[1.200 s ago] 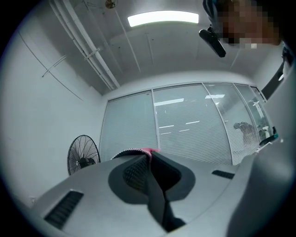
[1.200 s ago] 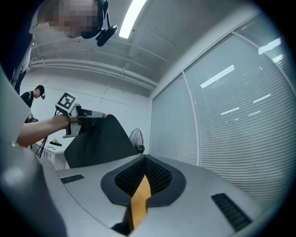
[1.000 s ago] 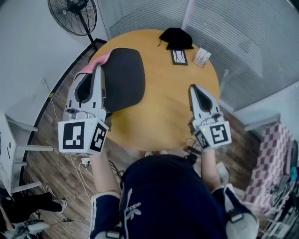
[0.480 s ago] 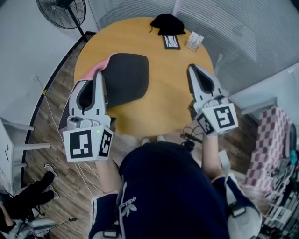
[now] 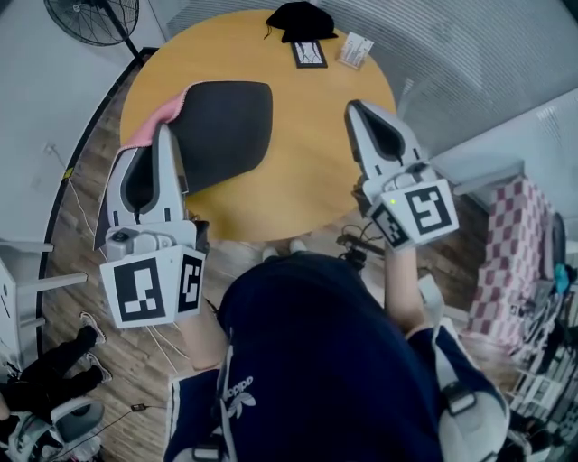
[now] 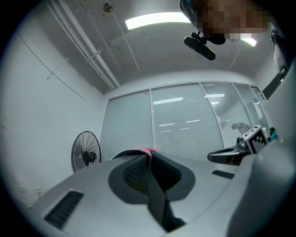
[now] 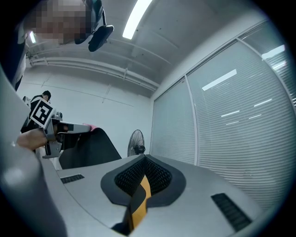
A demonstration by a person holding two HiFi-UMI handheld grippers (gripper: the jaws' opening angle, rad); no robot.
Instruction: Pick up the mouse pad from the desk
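Note:
The mouse pad, black on top with a pink underside, hangs tilted above the left part of the round wooden table. My left gripper is shut on the pad's pink left edge. In the left gripper view, the jaws pinch that edge and the pad curves away to the left. My right gripper is shut and empty above the table's right side. The right gripper view shows its closed jaws, with the raised pad far to the left.
At the table's far edge lie a black cloth, a small dark-framed card and a white card. A standing fan is at the back left. Blinds cover the glass wall behind. A pink chequered seat stands at the right.
The left gripper has drawn back toward the person with the mouse pad in it. The table has slid up in the head view. The right gripper has moved slightly up.

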